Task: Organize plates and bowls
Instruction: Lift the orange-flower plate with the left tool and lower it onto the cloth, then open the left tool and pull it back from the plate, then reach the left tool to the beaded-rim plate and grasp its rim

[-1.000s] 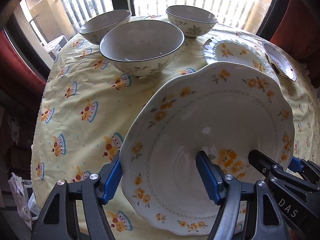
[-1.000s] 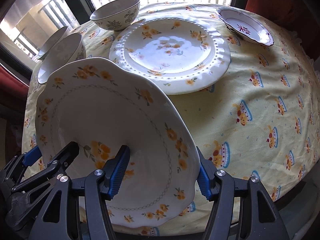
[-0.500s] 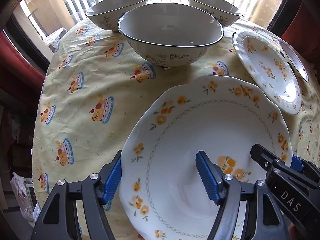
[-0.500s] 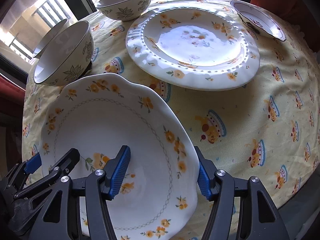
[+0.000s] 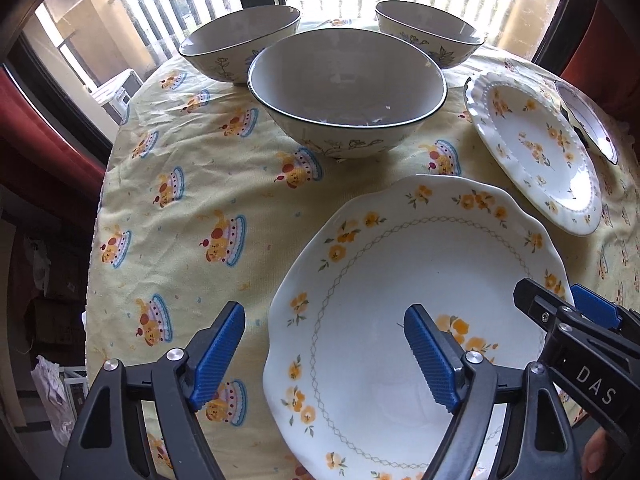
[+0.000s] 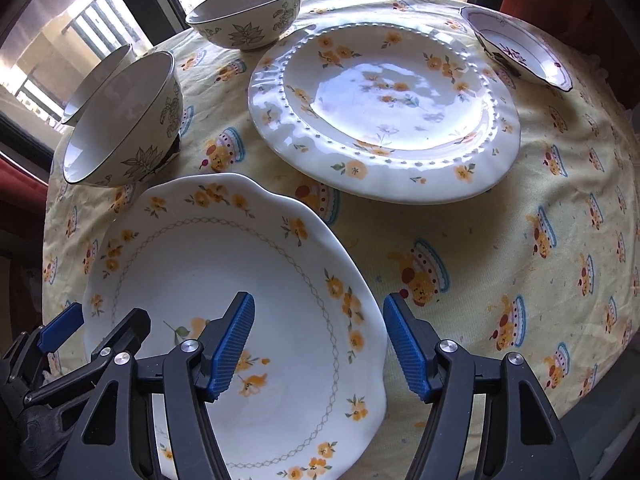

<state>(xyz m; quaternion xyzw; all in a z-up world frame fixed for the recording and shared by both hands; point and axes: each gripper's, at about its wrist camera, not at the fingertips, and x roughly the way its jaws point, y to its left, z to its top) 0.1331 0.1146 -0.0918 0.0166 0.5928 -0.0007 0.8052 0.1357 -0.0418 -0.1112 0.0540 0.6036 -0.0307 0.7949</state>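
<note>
The left gripper (image 5: 326, 356) is spread wide, its jaws straddling the left rim of the deep plate (image 5: 404, 320): one blue pad sits outside the rim over the cloth (image 5: 192, 216), the other sits over the plate's well. Neither pad presses the rim; a gap shows on both sides. The right gripper (image 6: 320, 344) is likewise spread, astride the plate's right rim (image 6: 224, 264), with its left pad above the well and its right pad outside the edge, over the cloth. It too grips nothing. Each gripper's tip shows at the edge of the other's view.

The deep plate, scalloped and ringed with yellow flowers, lies at the near edge of the table, between the two grippers. Whether it rests flat on the cloth or is slightly lifted cannot be told.

Just beyond it, to the left, stands a bowl (image 5: 346, 92) with a dark rim and leaf drawings; it is near the plate's far rim but apart from it. Beyond the plate to the right lies a flat plate (image 6: 384, 108) with a beaded rim, also apart from it.

Farther back are two more bowls: the left bowl (image 5: 240, 46) close behind the near one, and the far bowl (image 6: 246, 16) near the flat plate's far-left edge. At the far right sits a small dish (image 6: 520, 52) with a dark rim.
</note>
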